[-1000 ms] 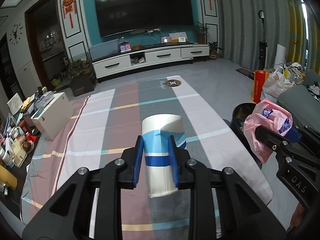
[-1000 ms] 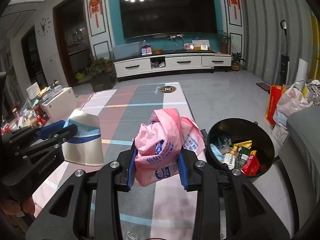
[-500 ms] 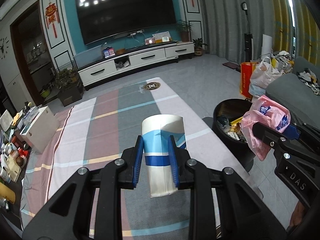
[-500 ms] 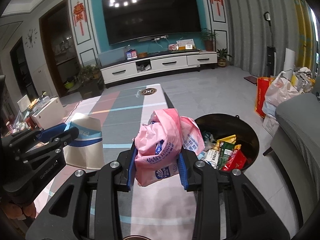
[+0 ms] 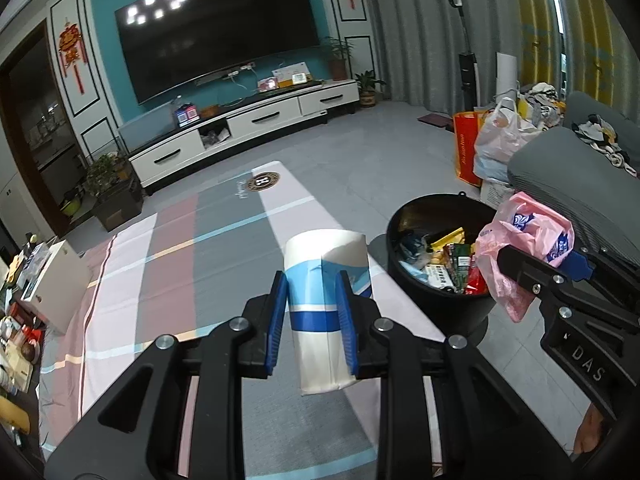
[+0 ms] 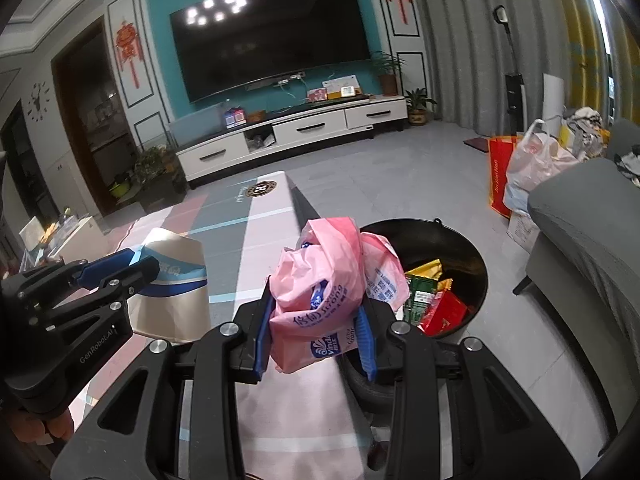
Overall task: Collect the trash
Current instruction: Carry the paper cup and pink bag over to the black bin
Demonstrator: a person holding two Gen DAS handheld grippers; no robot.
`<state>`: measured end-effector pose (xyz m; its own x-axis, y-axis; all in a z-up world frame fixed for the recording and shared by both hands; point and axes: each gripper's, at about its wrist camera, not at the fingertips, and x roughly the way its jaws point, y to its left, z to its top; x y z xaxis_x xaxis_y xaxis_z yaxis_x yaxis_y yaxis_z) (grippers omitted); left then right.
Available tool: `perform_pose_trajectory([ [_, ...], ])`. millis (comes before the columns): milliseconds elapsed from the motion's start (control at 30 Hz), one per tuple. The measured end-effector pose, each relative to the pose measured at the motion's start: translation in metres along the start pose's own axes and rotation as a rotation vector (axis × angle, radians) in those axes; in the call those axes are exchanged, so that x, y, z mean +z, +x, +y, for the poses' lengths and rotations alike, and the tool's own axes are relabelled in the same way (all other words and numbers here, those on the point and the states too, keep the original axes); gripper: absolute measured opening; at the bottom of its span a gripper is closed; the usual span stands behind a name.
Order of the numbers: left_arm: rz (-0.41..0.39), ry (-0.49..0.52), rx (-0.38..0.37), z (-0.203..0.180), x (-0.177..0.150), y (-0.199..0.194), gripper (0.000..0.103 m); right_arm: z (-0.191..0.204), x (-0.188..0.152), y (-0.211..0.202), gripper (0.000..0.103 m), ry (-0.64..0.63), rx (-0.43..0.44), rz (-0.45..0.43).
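Behind everything hangs a big dark TV (image 5: 216, 32) on a teal wall, with a white cabinet (image 5: 248, 124) under it and grey tiled floor running toward us. We work over a table (image 5: 172, 248) covered in a cloth of pink, grey and white stripes.

Our left gripper (image 5: 312, 320) pinches a paper cup (image 5: 326, 276), white with blue bands, between its blue pads (image 5: 276, 320); the cup is held above the cloth near the table's right edge. From the right wrist view the same cup (image 6: 176, 280) shows at the left, clamped in the left gripper (image 6: 116, 274).

Our right gripper (image 6: 314, 332) is closed on a crumpled pink bag (image 6: 320, 284) with blue print. The bag sits beside the table edge, just left of a black bin (image 6: 468, 256) on the floor. Inside the bin lie red, green and yellow wrappers (image 6: 436, 300). Past it stand a grey sofa (image 6: 592, 240) and an orange bag (image 6: 500, 172).
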<state>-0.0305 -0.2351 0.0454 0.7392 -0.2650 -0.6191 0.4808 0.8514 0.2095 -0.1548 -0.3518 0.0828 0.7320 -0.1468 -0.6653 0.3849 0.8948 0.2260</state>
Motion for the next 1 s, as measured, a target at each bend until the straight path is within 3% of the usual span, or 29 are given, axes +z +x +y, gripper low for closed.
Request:
perform_pose_trajectory([
  [1000, 0.036, 0.098, -0.08, -0.076, 0.038, 0.08, 0.026, -0.08, 0.011, 0.029, 0.036, 0.124, -0.113, -0.028],
])
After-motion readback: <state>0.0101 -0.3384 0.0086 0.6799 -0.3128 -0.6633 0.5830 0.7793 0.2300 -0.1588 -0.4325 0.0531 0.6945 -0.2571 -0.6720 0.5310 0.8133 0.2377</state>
